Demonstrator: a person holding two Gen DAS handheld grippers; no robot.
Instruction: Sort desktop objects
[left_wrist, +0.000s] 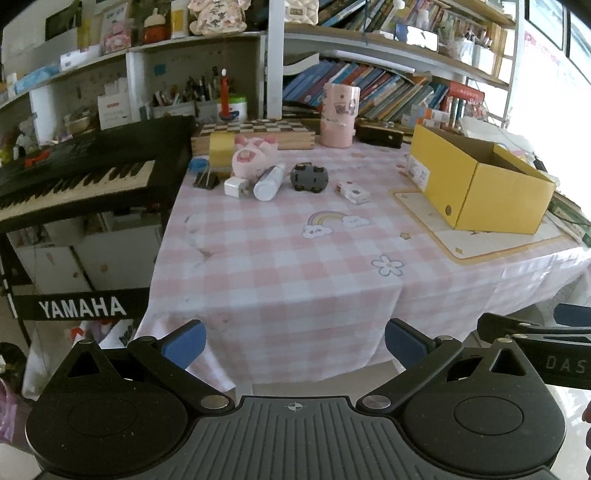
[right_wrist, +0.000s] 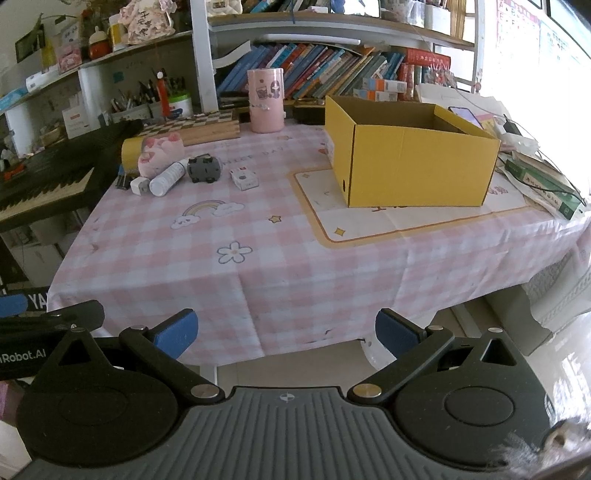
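Observation:
On the pink checked tablecloth (left_wrist: 280, 266) a cluster lies at the far left: a pink pig plush (left_wrist: 255, 153), a white bottle (left_wrist: 269, 182) on its side, a grey toy car (left_wrist: 309, 177) upside down, a small white box (left_wrist: 352, 192), a white charger (left_wrist: 233, 186), a black binder clip (left_wrist: 206, 180) and a yellow tape roll (left_wrist: 221, 149). An open yellow cardboard box (left_wrist: 480, 181) stands at the right; it also shows in the right wrist view (right_wrist: 410, 155). My left gripper (left_wrist: 295, 343) and right gripper (right_wrist: 286, 332) are open and empty, in front of the table's near edge.
A black Yamaha keyboard (left_wrist: 85, 173) stands left of the table. A chessboard box (left_wrist: 255, 134), a pink cylinder (left_wrist: 340, 114) and a black case (left_wrist: 380, 134) line the back. Bookshelves (left_wrist: 388, 88) rise behind. Green boxes (right_wrist: 543, 184) and cables lie at the right edge.

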